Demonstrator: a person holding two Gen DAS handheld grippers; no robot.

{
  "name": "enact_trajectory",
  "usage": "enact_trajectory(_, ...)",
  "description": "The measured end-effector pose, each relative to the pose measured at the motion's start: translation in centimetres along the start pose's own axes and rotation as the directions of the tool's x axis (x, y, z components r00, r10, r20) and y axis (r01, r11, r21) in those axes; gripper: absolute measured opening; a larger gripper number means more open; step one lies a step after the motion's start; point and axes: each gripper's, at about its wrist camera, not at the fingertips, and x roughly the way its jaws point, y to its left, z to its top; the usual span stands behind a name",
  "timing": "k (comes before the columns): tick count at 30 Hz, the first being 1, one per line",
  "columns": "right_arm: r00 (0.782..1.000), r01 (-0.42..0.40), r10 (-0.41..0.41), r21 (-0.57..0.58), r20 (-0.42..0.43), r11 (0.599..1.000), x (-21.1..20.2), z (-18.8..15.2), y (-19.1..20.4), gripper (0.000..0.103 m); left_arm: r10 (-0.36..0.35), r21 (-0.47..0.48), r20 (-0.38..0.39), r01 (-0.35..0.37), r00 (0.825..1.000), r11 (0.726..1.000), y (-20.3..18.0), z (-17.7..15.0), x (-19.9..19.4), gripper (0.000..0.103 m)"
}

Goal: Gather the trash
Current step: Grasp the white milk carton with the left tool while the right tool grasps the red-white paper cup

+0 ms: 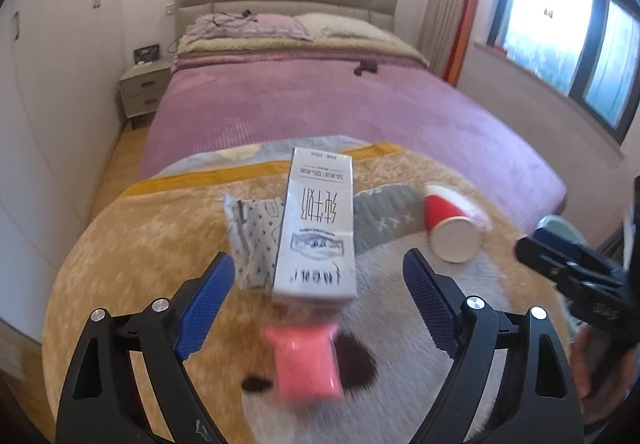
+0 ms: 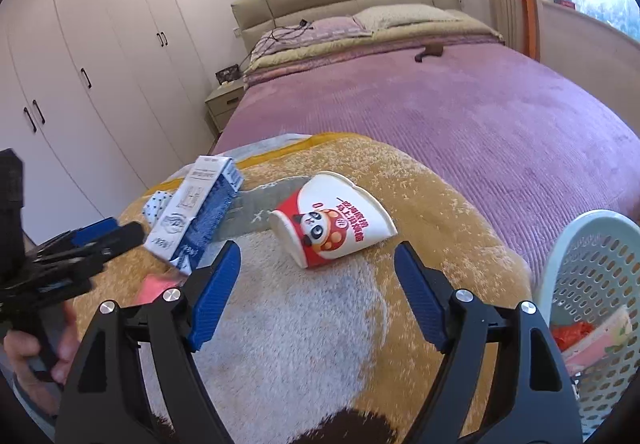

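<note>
1. Both jaws of the left gripper [image 1: 318, 272] stand released, and nothing is pressed between its blue pads; the milk carton [image 1: 316, 228] lies on the plush blanket [image 1: 140, 244] just beyond them. A pink wrapper [image 1: 306, 362] lies nearer, and a red paper cup [image 1: 450, 224] lies on its side to the right.
2. Jaws of the right gripper [image 2: 318, 262] are released too, holding nothing. The paper cup [image 2: 332, 228] lies just beyond them, the carton [image 2: 198, 212] to its left, and a perforated basket [image 2: 592, 284] stands at the right with some trash inside.
</note>
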Motion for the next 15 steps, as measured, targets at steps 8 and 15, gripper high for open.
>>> enact_trajectory(8, 0.998, -0.014, 0.010, -0.069, -0.064, 0.998, 3.8, 1.1, -0.1, 0.080, 0.022, 0.031, -0.072, -0.020, 0.997, 0.999, -0.1, 1.2, 4.0, 0.082)
enact_trajectory(15, 0.995, -0.010, 0.002, -0.077, -0.097, 0.997, 6.2, 1.8, -0.8, 0.081, 0.069, 0.066, -0.113, -0.062, 0.991, 0.996, -1.0, 1.5, 6.0, 0.078)
